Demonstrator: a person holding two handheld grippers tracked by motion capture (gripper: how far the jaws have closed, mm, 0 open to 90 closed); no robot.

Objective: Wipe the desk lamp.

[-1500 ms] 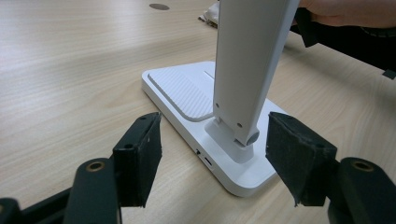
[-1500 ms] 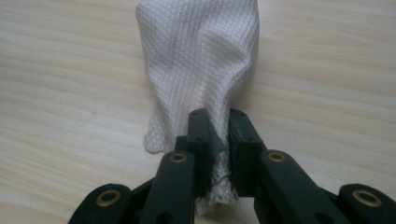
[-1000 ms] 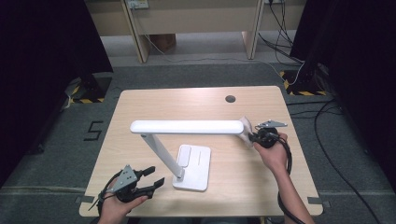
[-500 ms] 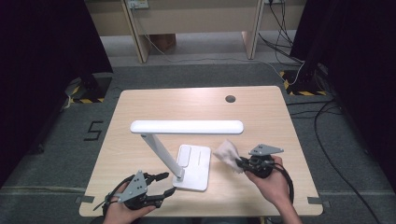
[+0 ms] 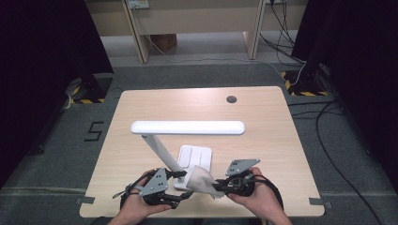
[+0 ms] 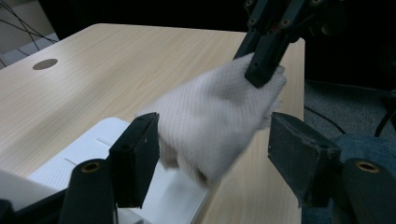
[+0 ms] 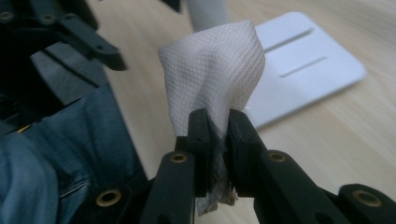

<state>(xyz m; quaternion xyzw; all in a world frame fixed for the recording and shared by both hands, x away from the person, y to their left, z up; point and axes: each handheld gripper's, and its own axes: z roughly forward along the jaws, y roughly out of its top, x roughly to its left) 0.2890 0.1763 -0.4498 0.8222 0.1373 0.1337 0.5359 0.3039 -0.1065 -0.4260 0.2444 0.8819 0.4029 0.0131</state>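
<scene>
Wooden table (image 5: 263,122), lamp base (image 5: 196,157) | right tongs (image 7: 217,122) pinch white cloth (image 7: 215,70) | left tongs (image 6: 212,154) just widened, cloth between, untouched

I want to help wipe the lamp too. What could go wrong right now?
The right tongs pinch only the bottom edge of the white cloth, so it might slip out. The left tongs have just opened around the cloth without pressing it, close to the lamp base, and could bump it.

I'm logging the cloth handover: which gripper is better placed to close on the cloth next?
Left. The left gripper has just been opening, and the white cloth hangs between its jaws, untouched by them. The right gripper already pinches the cloth's other end, beside the lamp base.
</scene>
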